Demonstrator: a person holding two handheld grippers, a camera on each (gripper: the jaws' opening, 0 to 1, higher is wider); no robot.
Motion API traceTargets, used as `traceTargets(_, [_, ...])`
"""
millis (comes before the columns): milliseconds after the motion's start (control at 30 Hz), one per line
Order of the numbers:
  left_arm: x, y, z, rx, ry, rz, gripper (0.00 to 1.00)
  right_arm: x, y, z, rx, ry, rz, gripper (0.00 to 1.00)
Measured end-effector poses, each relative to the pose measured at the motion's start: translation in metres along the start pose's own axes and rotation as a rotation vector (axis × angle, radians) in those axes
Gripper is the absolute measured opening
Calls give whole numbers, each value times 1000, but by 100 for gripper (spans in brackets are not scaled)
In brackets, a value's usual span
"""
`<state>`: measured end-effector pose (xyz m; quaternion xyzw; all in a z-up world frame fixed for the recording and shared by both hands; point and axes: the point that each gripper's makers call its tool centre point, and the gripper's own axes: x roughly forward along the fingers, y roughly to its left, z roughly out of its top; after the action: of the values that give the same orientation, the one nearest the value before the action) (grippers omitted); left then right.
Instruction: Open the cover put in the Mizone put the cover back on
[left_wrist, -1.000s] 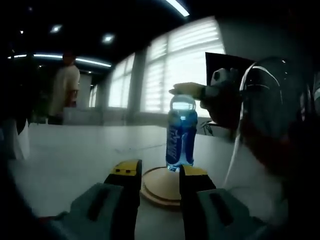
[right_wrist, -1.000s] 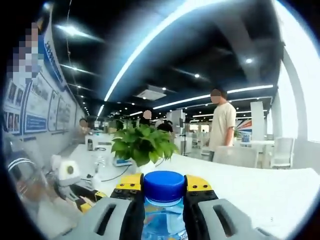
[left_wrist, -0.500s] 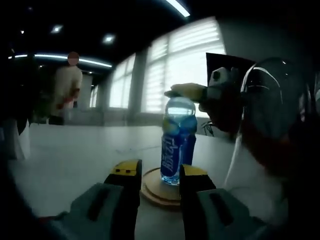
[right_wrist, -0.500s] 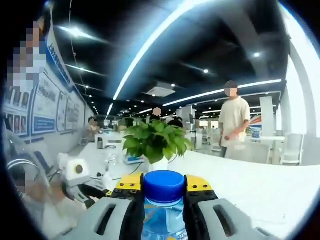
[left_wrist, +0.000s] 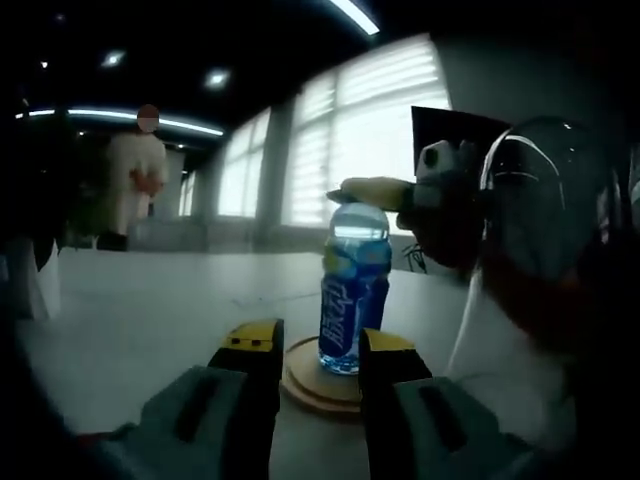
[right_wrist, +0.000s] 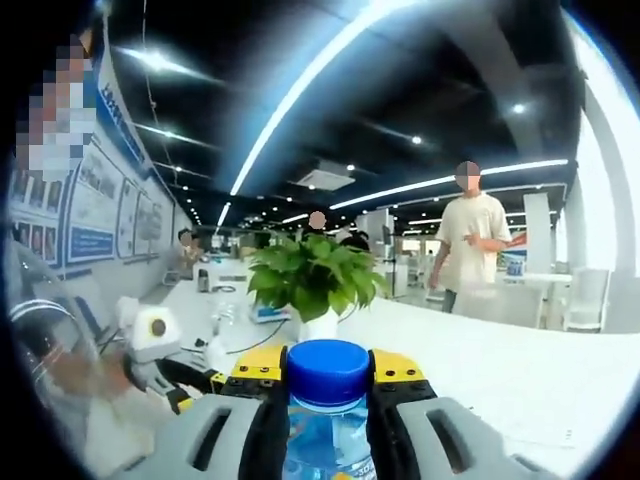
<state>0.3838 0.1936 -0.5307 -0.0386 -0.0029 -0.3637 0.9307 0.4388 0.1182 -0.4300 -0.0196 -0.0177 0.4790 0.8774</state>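
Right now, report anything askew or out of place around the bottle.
The Mizone bottle leans slightly to one side on the round wooden disc instead of standing plumb, though the view itself may be rolled. The right gripper grips it at the blue cap. No spill or damage visible.

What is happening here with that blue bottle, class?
A person is working with two hand-held grippers. The right hand-held gripper is shut on the blue cap of a Mizone bottle, which stands slightly tilted on a round wooden base on the white table. The left hand-held gripper hangs open in front of the base, holding nothing. A potted plant stands behind.
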Motion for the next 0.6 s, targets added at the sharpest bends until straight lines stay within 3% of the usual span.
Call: traceTargets(600, [-1,-1,0,-8,-4,-6,22,0,1,1,4,-1,15,23])
